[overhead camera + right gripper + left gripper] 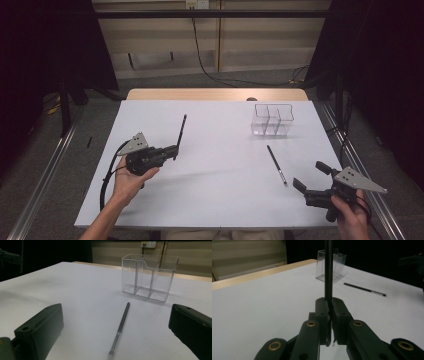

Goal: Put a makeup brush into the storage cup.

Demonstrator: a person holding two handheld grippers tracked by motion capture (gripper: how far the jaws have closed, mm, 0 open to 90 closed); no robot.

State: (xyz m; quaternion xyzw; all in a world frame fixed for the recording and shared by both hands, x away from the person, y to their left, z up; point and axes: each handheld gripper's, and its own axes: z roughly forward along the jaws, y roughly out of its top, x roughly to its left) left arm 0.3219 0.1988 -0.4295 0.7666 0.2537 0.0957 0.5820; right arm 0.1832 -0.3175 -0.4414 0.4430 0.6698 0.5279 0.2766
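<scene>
A black pen is gripped by the left gripper, raised off the white bench. The right gripper is held with its jaws open near a second pen. Grey floor is seen around the bench.

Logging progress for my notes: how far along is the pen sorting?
Nothing looks done: the clear holder stands empty. In hand: the left gripper is shut on one black pen. Left: the second pen lies on the table before the open right gripper.

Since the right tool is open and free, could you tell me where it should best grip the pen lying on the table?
Grip the pen at mid-shaft, coming straight down from above with the right tool, jaws across the shaft. It lies flat, thin and straight, apart from the clear organizer.
</scene>
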